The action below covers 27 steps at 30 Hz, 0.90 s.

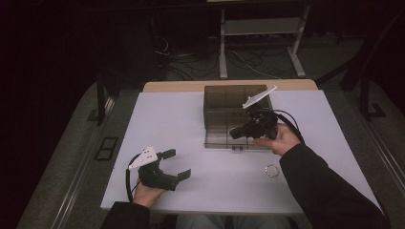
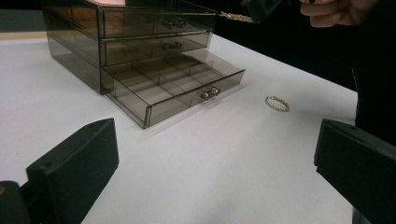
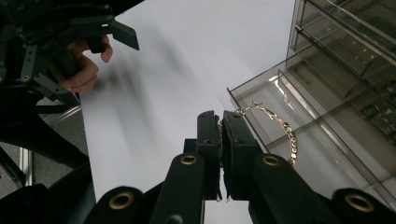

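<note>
Right tongs (image 3: 221, 126) pinch the gold chain (image 3: 280, 126) above the open drawer (image 3: 322, 140).

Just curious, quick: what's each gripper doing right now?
Left gripper: open, holding nothing, above the table.
Right gripper: closed on a gold chain bracelet, over the open bottom drawer.

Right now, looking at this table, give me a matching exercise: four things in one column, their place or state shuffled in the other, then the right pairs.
Things:
1. gold chain bracelet
2. gold ring
3. bottom drawer
4. left gripper

Place or state:
A. pulled out of the smoky drawer box
B. jaws open, holding nothing
C. lying on the white table
D. pinched in the right gripper, above the open drawer

Pairs: 1-D, 2-C, 3-A, 4-B
</note>
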Each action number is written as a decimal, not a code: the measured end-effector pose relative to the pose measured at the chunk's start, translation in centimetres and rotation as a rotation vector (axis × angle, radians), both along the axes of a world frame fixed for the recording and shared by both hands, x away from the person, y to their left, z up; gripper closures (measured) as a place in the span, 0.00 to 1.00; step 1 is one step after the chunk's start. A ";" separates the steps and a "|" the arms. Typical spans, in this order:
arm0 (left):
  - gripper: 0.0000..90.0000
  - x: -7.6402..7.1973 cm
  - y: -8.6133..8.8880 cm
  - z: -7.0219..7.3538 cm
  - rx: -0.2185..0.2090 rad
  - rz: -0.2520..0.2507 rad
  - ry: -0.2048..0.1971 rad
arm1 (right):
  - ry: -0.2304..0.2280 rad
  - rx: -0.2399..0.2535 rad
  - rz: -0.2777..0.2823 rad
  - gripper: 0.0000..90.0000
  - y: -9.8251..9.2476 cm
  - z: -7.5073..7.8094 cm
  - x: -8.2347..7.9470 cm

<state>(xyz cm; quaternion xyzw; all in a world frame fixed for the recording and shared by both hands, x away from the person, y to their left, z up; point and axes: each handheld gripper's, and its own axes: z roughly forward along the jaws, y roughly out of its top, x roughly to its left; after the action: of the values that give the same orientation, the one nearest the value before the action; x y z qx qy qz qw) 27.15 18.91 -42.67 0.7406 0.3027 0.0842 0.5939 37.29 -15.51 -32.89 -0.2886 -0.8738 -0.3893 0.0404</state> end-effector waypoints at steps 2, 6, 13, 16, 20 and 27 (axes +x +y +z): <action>0.00 0.0 0.0 0.0 0.001 -0.005 0.007 | 0.000 -0.006 0.001 0.95 0.4 0.0 0.3; 0.00 0.1 0.0 0.0 0.004 -0.008 0.006 | -0.005 -0.007 -0.005 0.95 1.2 0.0 0.7; 0.00 0.1 0.0 0.0 -0.001 -0.006 0.002 | -0.012 -0.006 -0.002 0.95 2.6 -0.4 1.7; 0.00 0.0 0.1 0.0 -0.003 -0.008 0.002 | -0.014 -0.009 -0.003 0.95 3.2 -0.7 2.1; 0.00 0.0 0.1 0.1 -0.005 -0.010 -0.001 | -0.013 -0.012 -0.011 0.95 3.8 -1.2 2.7; 0.00 0.0 0.2 0.1 -0.005 -0.009 -0.006 | -0.002 -0.014 -0.032 0.95 4.5 -2.1 3.6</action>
<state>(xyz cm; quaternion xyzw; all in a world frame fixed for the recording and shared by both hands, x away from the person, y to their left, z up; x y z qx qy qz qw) 27.13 19.10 -42.54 0.7403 0.2978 0.0831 0.5970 40.87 -11.01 -34.97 -0.3025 -0.8718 -0.3842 0.0312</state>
